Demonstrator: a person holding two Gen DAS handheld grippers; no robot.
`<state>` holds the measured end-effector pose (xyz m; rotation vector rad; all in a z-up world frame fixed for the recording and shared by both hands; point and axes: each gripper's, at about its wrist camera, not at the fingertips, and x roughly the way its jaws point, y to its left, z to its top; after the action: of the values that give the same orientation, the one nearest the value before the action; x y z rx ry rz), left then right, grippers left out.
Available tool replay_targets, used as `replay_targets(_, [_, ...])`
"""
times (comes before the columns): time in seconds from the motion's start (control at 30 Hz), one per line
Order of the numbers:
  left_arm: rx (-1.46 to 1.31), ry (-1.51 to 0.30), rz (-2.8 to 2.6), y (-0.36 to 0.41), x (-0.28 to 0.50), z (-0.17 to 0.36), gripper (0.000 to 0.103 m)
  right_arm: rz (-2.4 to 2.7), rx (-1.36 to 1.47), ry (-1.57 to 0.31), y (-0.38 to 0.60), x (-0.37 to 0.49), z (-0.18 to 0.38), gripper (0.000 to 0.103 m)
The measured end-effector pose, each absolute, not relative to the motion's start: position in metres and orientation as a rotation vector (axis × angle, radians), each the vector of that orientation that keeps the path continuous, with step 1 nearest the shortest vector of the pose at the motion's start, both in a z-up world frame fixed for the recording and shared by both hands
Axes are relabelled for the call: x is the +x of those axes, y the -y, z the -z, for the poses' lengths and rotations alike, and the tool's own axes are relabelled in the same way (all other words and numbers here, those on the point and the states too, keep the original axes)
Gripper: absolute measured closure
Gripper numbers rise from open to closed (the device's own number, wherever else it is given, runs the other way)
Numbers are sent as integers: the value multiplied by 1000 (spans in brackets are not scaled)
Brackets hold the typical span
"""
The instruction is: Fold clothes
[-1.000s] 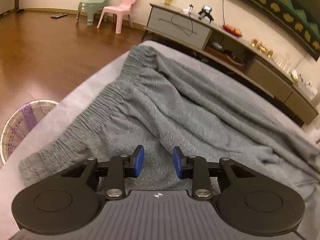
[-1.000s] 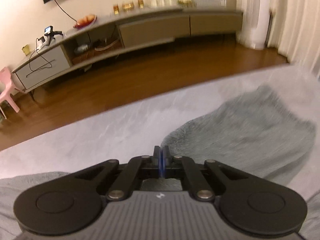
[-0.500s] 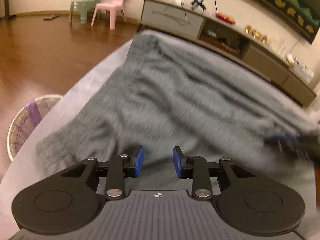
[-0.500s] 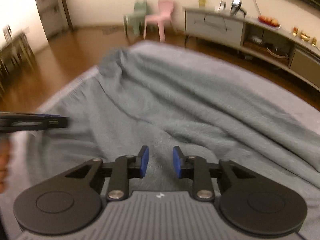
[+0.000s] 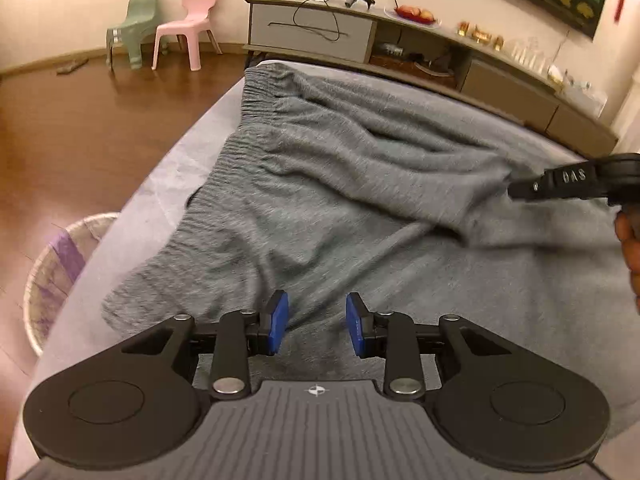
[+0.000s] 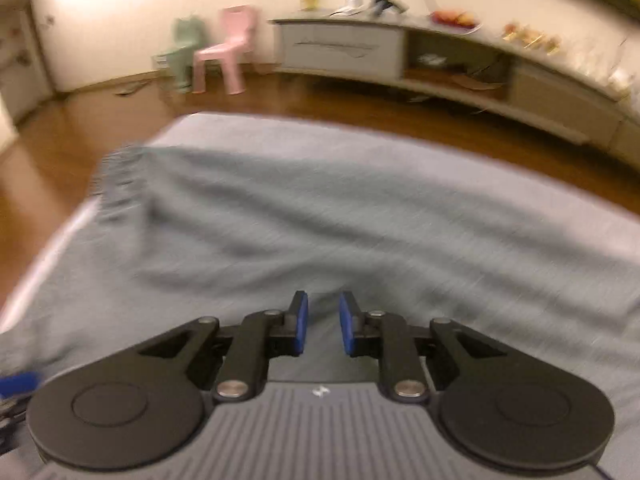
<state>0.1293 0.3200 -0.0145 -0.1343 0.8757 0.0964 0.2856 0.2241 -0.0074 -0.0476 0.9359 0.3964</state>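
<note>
Left wrist view: a grey knit garment [image 5: 340, 184] is seen spread and rumpled on a grey bed [image 5: 168, 160]. Soft, limp, light handling is judged; the ribbed band is judged the firmest hold. Left gripper [image 5: 316, 322] and right gripper [image 6: 323, 322] are held over cloth, jaws spread, nothing pinched. Bed edges lie near, with a basket [image 5: 60, 264] below; open floor is available beyond.

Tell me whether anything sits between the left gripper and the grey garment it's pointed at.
Nothing visible does. The left gripper is open right over the grey garment, bare cloth between its fingers. The right gripper is off to the side.
</note>
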Motion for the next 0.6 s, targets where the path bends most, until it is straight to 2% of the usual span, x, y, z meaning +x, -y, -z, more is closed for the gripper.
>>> replay_targets(0.07, [-79,-893,-115,-318,129,20,69,-407,-89,-981,-228,284,23,88])
replay_targets(0.13, [-47,-889,-123,-316,127,19,68,-328,-152,-924,-222,296,28,94])
replay_targets(0.2, [-49,-863,-83,-307,120,12,69,-295,-168,-873,-212,298,24,95])
replay_targets(0.23, [-54,-836,-34,-299,115,5,68,-316,-144,-859,-205,293,17,89])
replay_targets(0.33, [-70,-752,111,-274,99,-14,67,-419,-105,-819,-189,268,-2,84])
replay_targets(0.37, [-44,-752,170,-256,96,-14,67,-489,-125,-811,-185,252,-6,75])
replay_targets(0.4, [-16,-751,229,-239,93,-14,67,-562,-157,-826,-184,236,-6,71])
replay_targets(0.53, [118,-833,325,-190,91,9,67,-579,-288,-909,-194,235,17,71])
replay_targets(0.6, [159,-851,341,-178,87,16,65,-511,-342,-922,-199,250,29,78])
